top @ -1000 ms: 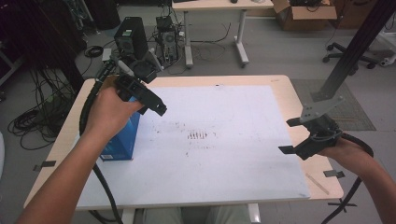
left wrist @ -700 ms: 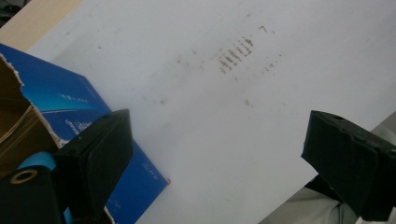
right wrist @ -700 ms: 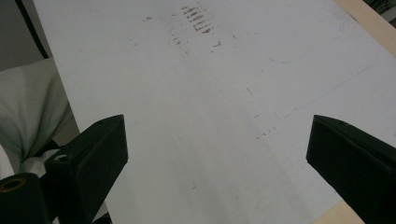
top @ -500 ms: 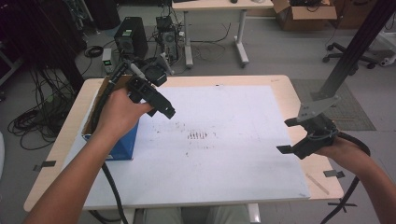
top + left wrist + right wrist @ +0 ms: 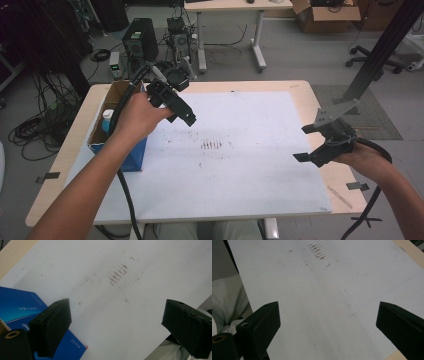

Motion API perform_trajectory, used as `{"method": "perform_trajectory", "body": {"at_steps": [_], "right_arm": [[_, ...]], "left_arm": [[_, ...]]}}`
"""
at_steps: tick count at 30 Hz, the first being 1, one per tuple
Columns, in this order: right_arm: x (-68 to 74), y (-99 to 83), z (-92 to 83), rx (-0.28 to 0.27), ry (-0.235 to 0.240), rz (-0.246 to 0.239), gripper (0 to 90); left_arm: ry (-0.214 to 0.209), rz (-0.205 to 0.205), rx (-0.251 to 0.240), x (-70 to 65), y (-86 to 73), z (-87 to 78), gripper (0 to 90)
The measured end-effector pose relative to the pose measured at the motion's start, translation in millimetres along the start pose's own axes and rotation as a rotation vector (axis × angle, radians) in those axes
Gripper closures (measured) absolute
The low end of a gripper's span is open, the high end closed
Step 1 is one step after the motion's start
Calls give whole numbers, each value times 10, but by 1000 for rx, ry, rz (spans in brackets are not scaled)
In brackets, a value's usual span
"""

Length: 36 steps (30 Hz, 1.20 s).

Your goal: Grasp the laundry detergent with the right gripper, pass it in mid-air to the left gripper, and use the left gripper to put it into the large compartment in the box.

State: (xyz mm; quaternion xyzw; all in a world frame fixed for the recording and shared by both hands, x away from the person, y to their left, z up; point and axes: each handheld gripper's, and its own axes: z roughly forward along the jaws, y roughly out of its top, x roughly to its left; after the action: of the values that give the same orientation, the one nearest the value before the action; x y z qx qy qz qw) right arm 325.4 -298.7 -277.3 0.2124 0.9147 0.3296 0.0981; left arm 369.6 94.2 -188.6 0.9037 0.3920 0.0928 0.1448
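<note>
- Blue-sided cardboard box (image 5: 119, 150), open at the top with brown flaps, is set at the left edge of the counter (image 5: 300, 90), partly on the white sheet.
- Inside the box a white bottle with a blue cap (image 5: 107, 119) is seen upright against the left wall; anything else inside is hidden by the left forearm.
- In the left gripper view the box's blue side (image 5: 17, 307) is shown at lower left, with small white lettering too blurred to be read.
- White sheet (image 5: 240, 180) is laid over most of the pale wooden counter; a cluster of short brown marks (image 5: 212, 145) is found near its middle, with fainter specks scattered around it.
- Left gripper (image 5: 187, 118) is held above the sheet just right of the box, pointed down toward the centre; its jaws are spread wide with nothing between them.
- Right gripper (image 5: 306, 142) is held over the right edge of the sheet, well apart from the box; its jaws are likewise spread wide and empty.
- A black cable is trailed from each gripper, the left one down across the counter's front edge.
- Pieces of dark tape (image 5: 355, 186) are stuck to the counter's right and left margins.
- Beyond the counter, computer towers (image 5: 137, 42), tangled cables and a second desk (image 5: 235, 5) are noted on the floor.
</note>
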Motion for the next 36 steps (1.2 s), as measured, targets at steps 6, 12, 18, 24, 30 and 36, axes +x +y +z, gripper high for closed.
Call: {"method": "perform_trajectory", "body": {"at_steps": [6,12,18,24,30,36], "right_arm": [[-36,33,29,4,3,-2,51],[-80,36,26,13,1,4,51],[-79,54,8,13,0,3,51],[-95,65,17,23,2,7,51],[-104,82,31,39,6,3,52],[-107,100,25,44,6,1,51]], "left_arm": [[-13,20,18,8,72,82,90],[-26,45,19,36,138,113,87],[-29,69,24,44,219,133,87],[-23,134,49,25,353,190,89],[-26,204,58,4,531,241,89],[-34,252,77,-26,679,315,90]]}}
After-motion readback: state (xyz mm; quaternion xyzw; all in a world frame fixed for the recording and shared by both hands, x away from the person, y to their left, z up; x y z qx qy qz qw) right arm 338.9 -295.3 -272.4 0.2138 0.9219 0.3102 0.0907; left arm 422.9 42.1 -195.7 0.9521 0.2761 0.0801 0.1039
